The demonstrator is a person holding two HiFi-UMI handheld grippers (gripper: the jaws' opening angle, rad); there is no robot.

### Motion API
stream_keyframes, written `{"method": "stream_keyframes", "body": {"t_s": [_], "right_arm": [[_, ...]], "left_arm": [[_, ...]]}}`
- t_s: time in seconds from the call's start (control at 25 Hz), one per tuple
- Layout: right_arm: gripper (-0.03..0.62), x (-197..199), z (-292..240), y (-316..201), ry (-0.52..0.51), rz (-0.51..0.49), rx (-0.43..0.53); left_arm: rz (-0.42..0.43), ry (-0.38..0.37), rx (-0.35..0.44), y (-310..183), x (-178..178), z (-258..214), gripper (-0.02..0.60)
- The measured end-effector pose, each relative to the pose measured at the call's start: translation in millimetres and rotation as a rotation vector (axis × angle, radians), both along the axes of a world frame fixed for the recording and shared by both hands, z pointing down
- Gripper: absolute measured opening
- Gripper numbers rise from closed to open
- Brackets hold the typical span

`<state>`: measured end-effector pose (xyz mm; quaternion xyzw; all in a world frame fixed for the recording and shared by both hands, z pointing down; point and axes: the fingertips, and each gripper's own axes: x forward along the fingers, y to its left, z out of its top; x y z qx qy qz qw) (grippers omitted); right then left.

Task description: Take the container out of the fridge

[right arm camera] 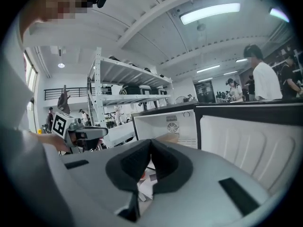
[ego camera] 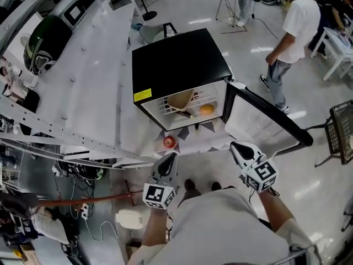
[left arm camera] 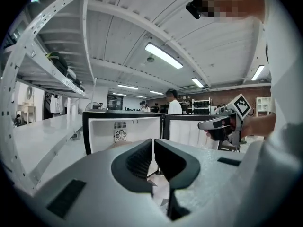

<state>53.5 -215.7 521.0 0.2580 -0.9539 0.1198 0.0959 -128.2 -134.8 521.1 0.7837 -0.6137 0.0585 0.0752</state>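
Note:
A black mini fridge stands on the floor in front of me, its door swung open to the right. On its wire shelf sits a tan container with an orange fruit to its right. My left gripper hovers shut and empty in front of the fridge, below and left of the opening. My right gripper is held level with it near the open door, shut with nothing in it. In the left gripper view the white fridge interior lies beyond the left gripper. The right gripper also faces the fridge interior.
A red apple lies on the floor among papers just before the fridge. A long white metal rack runs along the left. A person in a white shirt stands behind the fridge to the right. A wire basket is at the far right.

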Motion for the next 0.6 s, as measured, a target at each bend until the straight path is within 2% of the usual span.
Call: {"method": "stream_keyframes", "body": {"t_s": [0.24, 0.32, 0.48, 0.6], "right_arm": [[0.006, -8, -6, -2, 0.004, 0.078, 0.010], [0.006, -10, -7, -3, 0.006, 0.105, 0.012], [0.006, -17, -6, -4, 0.021, 0.145, 0.017], [0.006, -19, -6, -3, 0.031, 0.171, 0.012]], "left_arm": [[0.101, -0.207, 0.039, -39, -6, 5, 0.005], [0.138, -0.239, 0.035, -52, -8, 9, 0.005], [0.185, -0.248, 0.009, -80, -16, 22, 0.007], [0.195, -0.311, -0.002, -102, -26, 32, 0.015]]}}
